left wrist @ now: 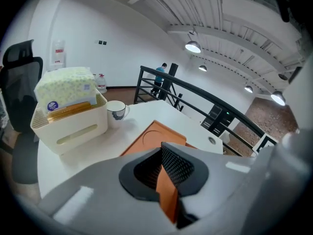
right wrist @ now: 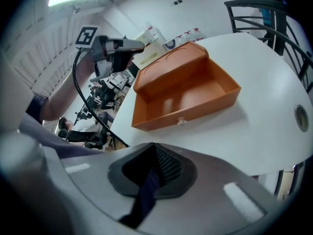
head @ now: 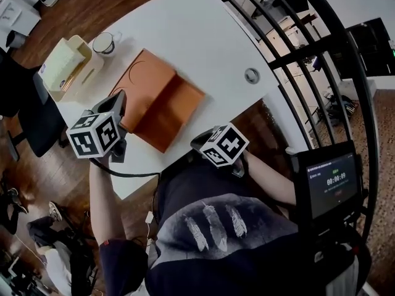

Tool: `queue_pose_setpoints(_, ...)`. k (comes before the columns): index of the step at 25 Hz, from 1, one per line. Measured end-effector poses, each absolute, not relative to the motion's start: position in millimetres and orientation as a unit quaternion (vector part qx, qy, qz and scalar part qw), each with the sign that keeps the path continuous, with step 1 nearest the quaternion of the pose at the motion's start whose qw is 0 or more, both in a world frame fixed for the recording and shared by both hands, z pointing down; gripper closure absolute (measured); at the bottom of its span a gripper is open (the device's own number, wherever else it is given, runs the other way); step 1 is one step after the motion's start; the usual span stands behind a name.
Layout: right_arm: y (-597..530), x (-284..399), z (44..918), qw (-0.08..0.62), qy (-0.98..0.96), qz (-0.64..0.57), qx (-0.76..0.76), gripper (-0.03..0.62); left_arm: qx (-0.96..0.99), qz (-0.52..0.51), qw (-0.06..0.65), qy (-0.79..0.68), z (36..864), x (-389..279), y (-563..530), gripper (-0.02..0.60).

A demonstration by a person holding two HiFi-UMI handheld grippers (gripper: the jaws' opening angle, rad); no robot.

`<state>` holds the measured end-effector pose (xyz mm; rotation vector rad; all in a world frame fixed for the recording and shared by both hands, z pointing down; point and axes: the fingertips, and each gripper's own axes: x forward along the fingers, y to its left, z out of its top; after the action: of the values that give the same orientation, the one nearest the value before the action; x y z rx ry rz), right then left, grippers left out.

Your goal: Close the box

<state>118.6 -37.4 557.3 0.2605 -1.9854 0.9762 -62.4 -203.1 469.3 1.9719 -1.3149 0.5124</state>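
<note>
The head view looks steeply down from above the person onto the white counter (head: 203,36), taking in the left tool (head: 118,103), the right tool (head: 200,143) and the orange box (head: 162,100). The left tool's view sits low by the counter's near edge, facing across it with the box close ahead. The right tool's view looks from just off the near edge at the box's open side and the left tool. All 3 views share the box.

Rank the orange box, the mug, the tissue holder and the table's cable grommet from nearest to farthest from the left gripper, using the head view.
1. The orange box, lying open right beside the left gripper.
2. The tissue holder at the table's left edge and the mug beside it: too close to call.
3. The cable grommet, far over on the right.
</note>
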Motion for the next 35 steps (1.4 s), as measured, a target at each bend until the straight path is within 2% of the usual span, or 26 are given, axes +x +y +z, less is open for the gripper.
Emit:
queue_pose_setpoints(13, -45.2, 135.9, 592.7, 0.458, -0.778, 0.407, 0.138, 0.589, 0.746, 0.225, 0.378, -0.499, 509.1, -53.1, -225.8, 0.567)
queue_pose_setpoints(35, -51.2, 114.7, 605.1, 0.481, -0.779, 0.377, 0.138, 0.589, 0.722, 0.282, 0.398, -0.490, 549.3, -54.8, -220.8, 0.566)
